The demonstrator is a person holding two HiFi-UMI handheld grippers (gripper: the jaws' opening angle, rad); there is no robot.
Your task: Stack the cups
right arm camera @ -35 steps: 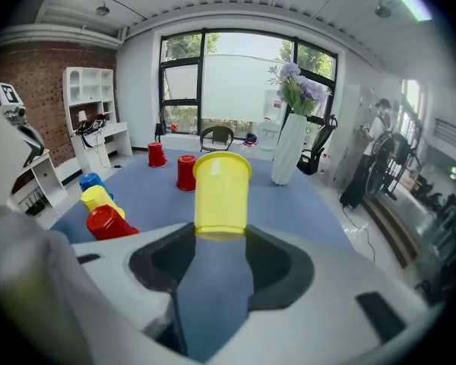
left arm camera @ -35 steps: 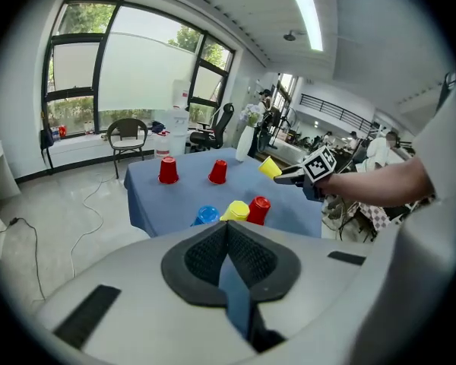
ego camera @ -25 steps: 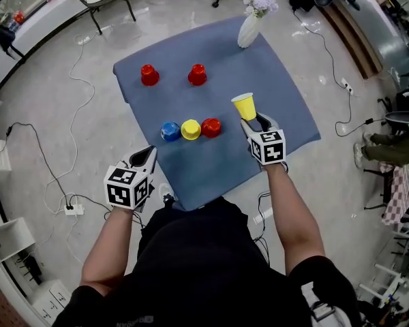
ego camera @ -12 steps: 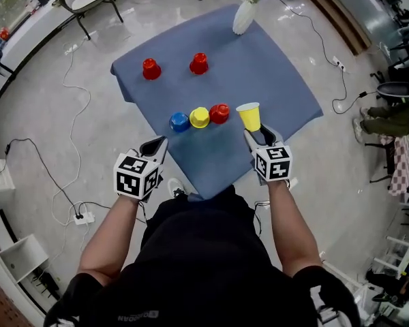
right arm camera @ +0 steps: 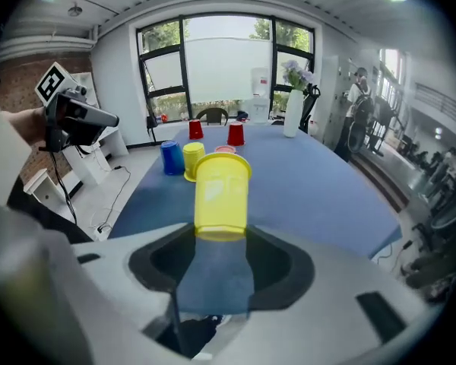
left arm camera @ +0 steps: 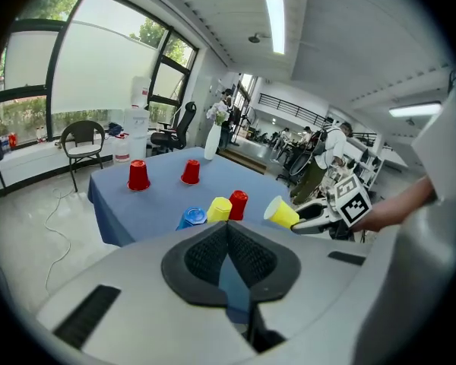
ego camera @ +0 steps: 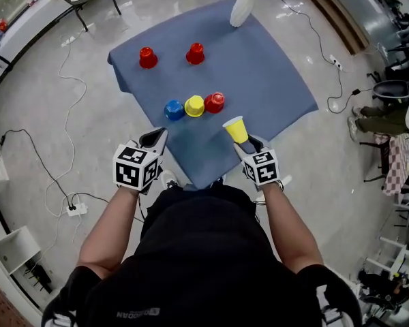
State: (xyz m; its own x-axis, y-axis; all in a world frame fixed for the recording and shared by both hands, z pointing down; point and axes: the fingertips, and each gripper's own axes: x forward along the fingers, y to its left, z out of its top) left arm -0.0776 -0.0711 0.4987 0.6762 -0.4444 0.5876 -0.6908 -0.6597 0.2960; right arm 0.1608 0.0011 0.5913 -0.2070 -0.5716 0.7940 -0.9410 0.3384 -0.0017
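The right gripper [ego camera: 245,145], clamped on a yellow cup [ego camera: 236,129], hovers near the row of cups [ego camera: 194,105], probably needing alignment over one, while the left gripper [ego camera: 155,139] is closed and empty.

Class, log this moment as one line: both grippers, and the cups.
left gripper: shut, empty | right gripper: shut on held yellow cup | table: blue cup, middle yellow cup, red cup in row; two red cups behind
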